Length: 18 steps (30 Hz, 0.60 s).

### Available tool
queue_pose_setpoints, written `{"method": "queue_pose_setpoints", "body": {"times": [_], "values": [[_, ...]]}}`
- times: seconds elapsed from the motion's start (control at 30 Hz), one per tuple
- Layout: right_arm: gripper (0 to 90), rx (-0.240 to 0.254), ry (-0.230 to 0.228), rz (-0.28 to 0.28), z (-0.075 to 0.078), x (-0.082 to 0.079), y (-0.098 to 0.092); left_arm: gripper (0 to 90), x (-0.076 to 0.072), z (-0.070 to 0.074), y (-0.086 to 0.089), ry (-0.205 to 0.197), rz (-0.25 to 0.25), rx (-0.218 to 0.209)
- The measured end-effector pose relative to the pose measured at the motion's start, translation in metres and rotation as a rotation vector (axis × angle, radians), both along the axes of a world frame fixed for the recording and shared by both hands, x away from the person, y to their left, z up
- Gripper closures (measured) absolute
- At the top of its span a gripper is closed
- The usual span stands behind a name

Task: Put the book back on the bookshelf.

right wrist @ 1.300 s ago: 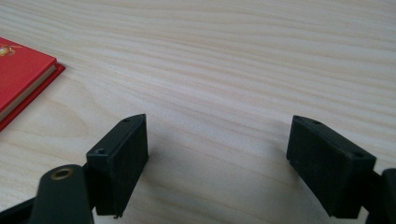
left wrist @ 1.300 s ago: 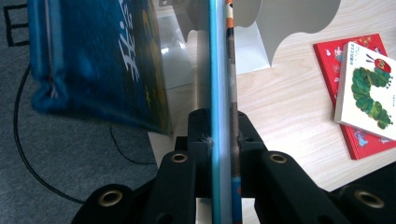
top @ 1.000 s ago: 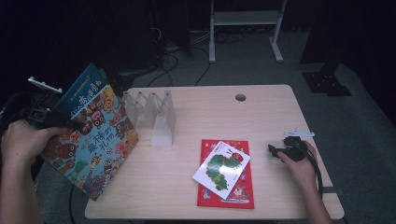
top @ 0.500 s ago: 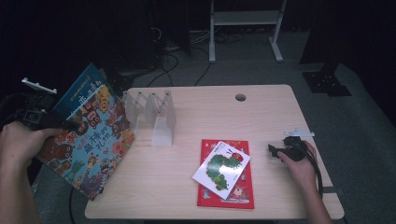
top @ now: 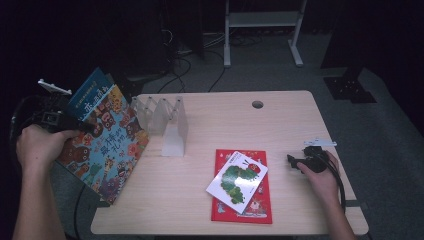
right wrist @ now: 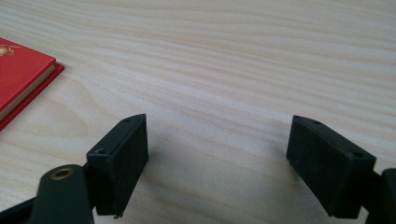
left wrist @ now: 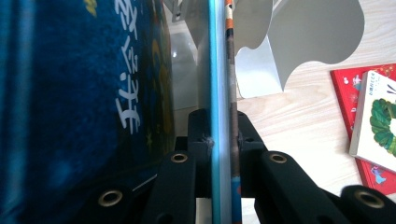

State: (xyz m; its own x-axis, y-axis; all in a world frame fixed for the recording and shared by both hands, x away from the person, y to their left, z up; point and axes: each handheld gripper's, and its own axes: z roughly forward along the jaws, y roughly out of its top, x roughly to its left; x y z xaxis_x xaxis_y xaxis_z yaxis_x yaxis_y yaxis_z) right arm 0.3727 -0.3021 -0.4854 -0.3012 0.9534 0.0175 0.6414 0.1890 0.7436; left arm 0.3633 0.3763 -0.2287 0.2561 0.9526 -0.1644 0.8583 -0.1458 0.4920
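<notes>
My left gripper [top: 80, 127] is shut on the edges of two picture books held upright and tilted at the table's left edge: a colourful cartoon book [top: 107, 145] and a blue book [top: 90, 92] behind it. In the left gripper view the jaws [left wrist: 219, 126] clamp the teal book [left wrist: 93, 93] and an orange-spined one [left wrist: 229, 56] together. A white caterpillar book [top: 237, 175] lies on a red book [top: 247, 207] flat on the table. My right gripper [top: 292, 161] rests on the table right of them, open [right wrist: 217, 154] over bare wood.
A translucent book rack [top: 167, 120] with several dividers stands just right of the held books, its dividers [left wrist: 299, 32] close ahead of the left jaws. The wooden table [top: 300, 120] has a cable hole [top: 257, 104]. Cables and a white stand [top: 260, 20] are on the floor behind.
The left hand and its books shifted only slightly at the table's left edge. The right hand kept still.
</notes>
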Motion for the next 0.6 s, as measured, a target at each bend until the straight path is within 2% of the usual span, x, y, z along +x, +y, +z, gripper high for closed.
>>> {"method": "queue_pose_setpoints", "body": {"times": [0.07, 0.43, 0.6], "values": [[19.6, 0.0, 0.0, 0.0, 0.0, 0.0, 0.0, 80.7, 0.0004, 0.0, -0.0015, 0.01, -0.009, 0.012], [19.6, 0.0, 0.0, 0.0, 0.0, 0.0, 0.0, 80.8, -0.0013, 0.0003, -0.0004, 0.011, -0.001, 0.011], [19.5, 0.0, 0.0, 0.0, -0.0001, 0.0001, 0.0, 80.7, -0.0031, 0.0041, -0.0035, 0.02, -0.01, 0.034]]}}
